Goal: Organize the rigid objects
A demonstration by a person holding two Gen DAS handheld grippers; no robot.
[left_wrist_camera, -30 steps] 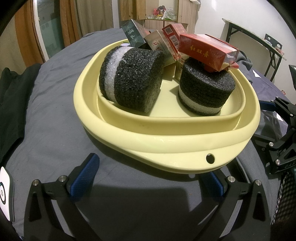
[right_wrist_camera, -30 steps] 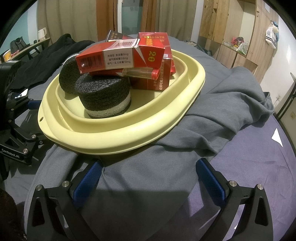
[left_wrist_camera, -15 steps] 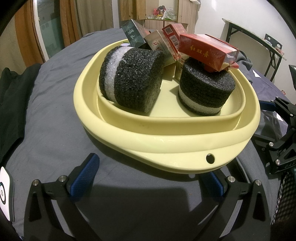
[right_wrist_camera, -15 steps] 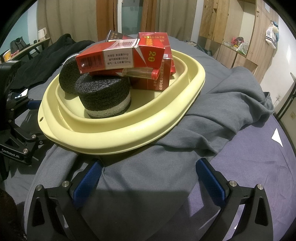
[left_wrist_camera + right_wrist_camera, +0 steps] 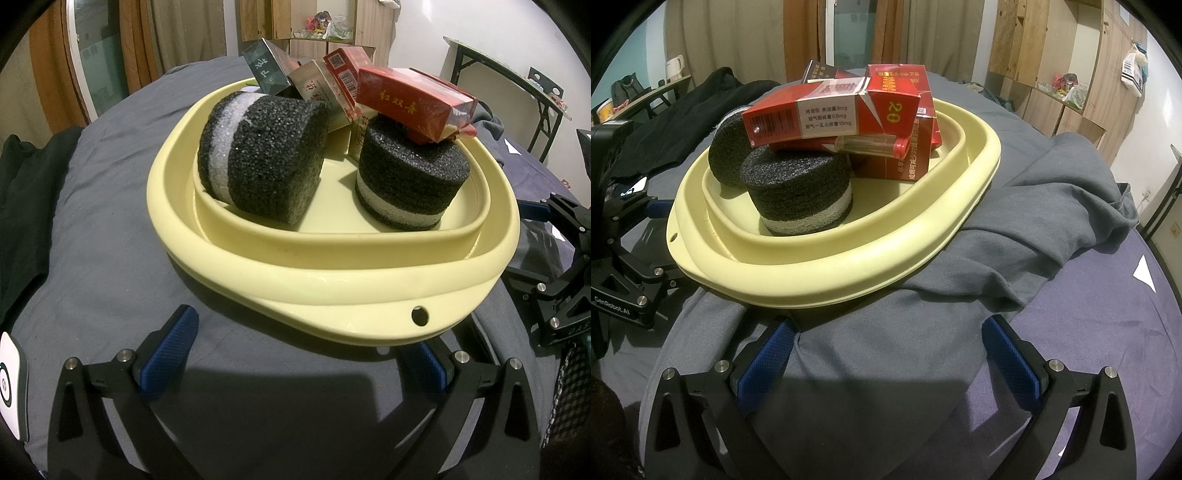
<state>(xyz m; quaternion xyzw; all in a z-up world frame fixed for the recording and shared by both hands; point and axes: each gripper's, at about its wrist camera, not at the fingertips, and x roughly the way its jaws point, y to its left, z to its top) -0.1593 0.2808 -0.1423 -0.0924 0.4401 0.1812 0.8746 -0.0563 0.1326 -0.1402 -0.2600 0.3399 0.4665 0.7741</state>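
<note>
Two pairs of tongs, left point(image 5: 295, 354) and right point(image 5: 886, 354), spread and idle beside pale yellow plastic basin point(image 5: 332, 291); nothing changed, contents unsorted.

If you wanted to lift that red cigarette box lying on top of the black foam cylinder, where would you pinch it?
Probably across its two long narrow sides, coming from above. The red cigarette box lies flat and slightly tilted on the upright black foam cylinder, overhanging it, so those sides are free. Other boxes crowd behind it, so the right gripper, open and nearer, suits best.
</note>
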